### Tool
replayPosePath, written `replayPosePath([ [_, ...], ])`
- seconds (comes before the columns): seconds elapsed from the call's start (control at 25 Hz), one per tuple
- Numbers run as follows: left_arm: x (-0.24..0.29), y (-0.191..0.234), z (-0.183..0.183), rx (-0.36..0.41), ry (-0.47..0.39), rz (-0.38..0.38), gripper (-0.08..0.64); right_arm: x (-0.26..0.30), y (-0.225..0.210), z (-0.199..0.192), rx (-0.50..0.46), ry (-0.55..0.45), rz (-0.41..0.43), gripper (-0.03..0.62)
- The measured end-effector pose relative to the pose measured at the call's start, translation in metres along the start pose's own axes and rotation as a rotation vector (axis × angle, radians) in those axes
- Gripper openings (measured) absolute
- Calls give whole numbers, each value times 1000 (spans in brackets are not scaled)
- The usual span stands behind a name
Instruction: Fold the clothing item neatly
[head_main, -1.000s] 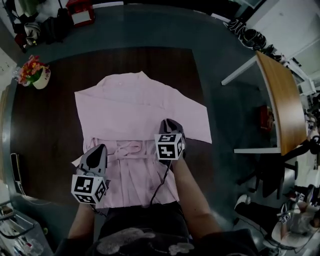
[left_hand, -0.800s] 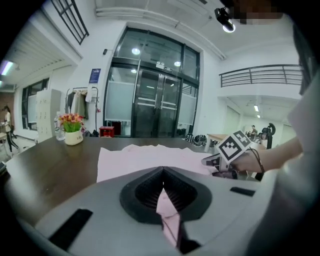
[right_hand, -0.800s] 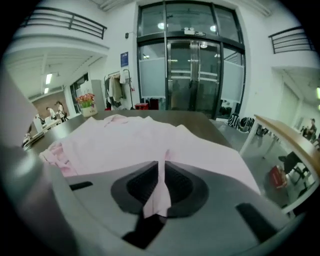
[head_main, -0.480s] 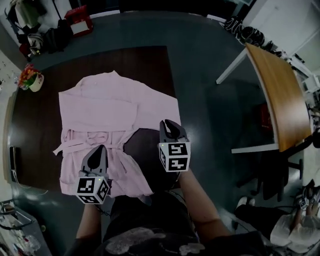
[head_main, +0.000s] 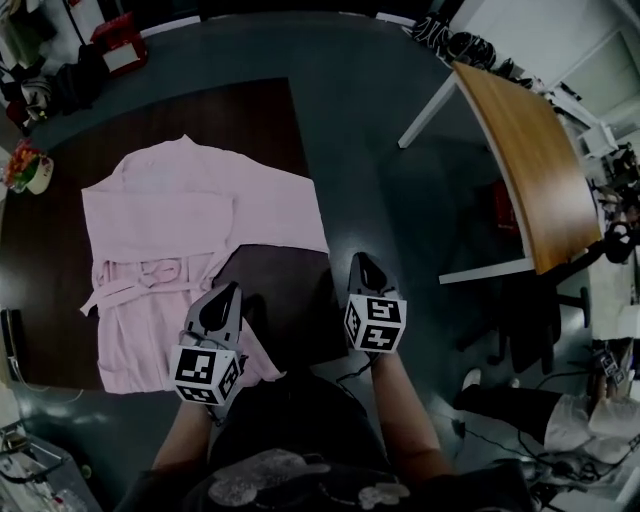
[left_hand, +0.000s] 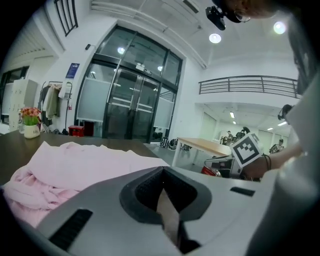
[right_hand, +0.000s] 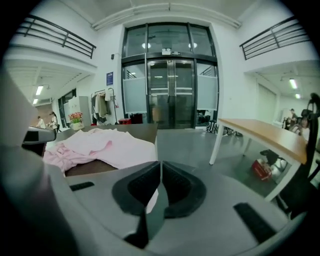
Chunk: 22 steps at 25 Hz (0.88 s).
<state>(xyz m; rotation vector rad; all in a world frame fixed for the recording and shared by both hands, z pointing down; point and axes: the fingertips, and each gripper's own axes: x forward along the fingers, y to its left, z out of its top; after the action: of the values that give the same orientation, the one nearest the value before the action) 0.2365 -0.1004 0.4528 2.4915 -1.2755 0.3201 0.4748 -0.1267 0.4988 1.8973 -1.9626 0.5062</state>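
head view: one pink robe (head_main: 190, 250) lies on the dark table (head_main: 270, 110). the left gripper (head_main: 226, 292) is over its near right hem. the right gripper (head_main: 362, 264) is past the table's right edge, above open floor (head_main: 400, 200).
left gripper view: jaws together, empty.
right gripper view: jaws together on nothing.

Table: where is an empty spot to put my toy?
Bare wood shows on the table near its right corner, between the robe and the near edge, and in a strip beyond the collar. The left is crowded: the robe covers most, and flowers sit at the far corner.
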Motion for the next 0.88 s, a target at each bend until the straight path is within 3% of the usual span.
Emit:
replayPosePath([
  [0.24,20,-20,-9,48,29,-97,11,-17,-25,-26,101,-18,-70,6],
  [0.36,28,-32,-14,38,48,-107,11,-15,-32,-40,132,-17,-51,6],
  [0.56,47,-43,-32,26,92,-52,11,-2,-36,-63,104,-26,88,6],
  [0.88,76,-61,-48,-21,123,152,11,41,-38,-116,27,41,355,8],
])
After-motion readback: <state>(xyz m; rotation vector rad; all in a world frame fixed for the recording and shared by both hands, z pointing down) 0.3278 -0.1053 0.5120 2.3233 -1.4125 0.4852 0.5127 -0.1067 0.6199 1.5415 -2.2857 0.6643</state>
